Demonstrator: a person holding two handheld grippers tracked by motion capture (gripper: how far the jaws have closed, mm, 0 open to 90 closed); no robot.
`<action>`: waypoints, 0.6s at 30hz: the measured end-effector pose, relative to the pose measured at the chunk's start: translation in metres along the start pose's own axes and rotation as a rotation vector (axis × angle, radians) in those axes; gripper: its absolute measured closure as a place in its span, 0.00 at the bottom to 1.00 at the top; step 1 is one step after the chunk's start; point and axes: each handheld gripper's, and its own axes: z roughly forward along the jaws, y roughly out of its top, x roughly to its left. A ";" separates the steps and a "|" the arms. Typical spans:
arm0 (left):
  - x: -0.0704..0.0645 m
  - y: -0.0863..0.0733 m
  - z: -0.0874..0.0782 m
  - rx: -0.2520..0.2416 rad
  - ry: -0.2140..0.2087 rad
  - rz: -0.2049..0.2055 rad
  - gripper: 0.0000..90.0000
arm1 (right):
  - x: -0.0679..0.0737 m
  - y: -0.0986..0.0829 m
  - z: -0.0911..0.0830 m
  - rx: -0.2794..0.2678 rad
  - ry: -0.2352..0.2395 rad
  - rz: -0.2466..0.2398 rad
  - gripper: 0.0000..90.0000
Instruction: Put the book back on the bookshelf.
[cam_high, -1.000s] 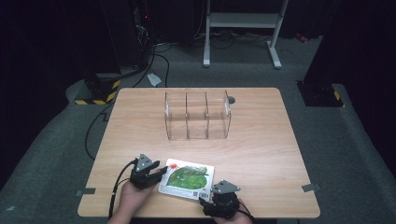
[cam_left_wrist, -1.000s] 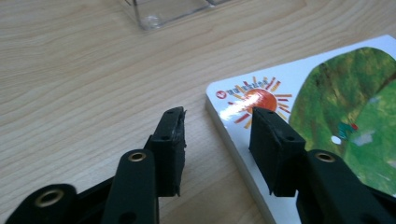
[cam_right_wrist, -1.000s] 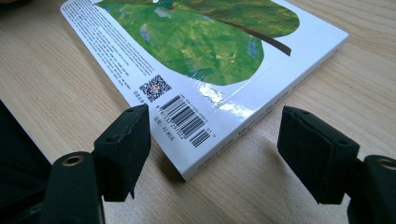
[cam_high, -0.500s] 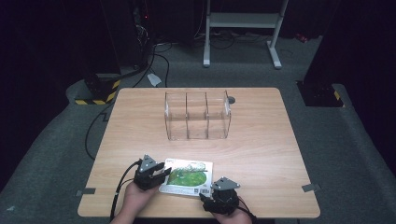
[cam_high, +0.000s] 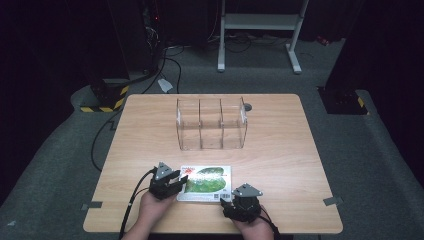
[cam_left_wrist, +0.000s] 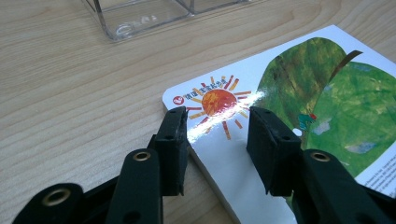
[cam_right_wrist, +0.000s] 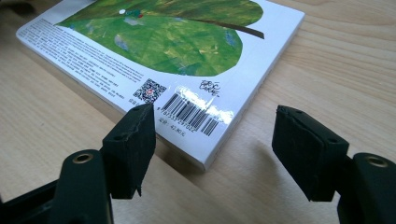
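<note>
Currently your left gripper (cam_left_wrist: 217, 140) and right gripper (cam_right_wrist: 215, 149), both parted and empty, straddle opposite corners of the flat, glossy green-leaf picture book (cam_high: 206, 182) on the wooden table's (cam_high: 280, 150) near edge, apparently readying a lift.

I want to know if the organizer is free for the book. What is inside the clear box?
The clear box has three compartments, and all look empty; wood of the table shows through its walls. Nothing visible hides inside.

obstacle: clear bin (cam_high: 212, 124) mid-table | obstacle: book (cam_high: 206, 182) near edge | bare wood between
</note>
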 end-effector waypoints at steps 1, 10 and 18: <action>0.000 0.000 0.000 0.000 0.000 0.000 0.64 | 0.000 0.000 0.000 0.000 0.000 0.000 0.34; 0.000 0.003 0.005 -0.005 0.002 -0.017 0.62 | -0.008 0.002 0.003 -0.012 -0.020 0.022 0.34; 0.000 0.002 0.003 -0.003 0.007 -0.022 0.57 | -0.009 0.004 0.006 -0.014 -0.035 0.034 0.37</action>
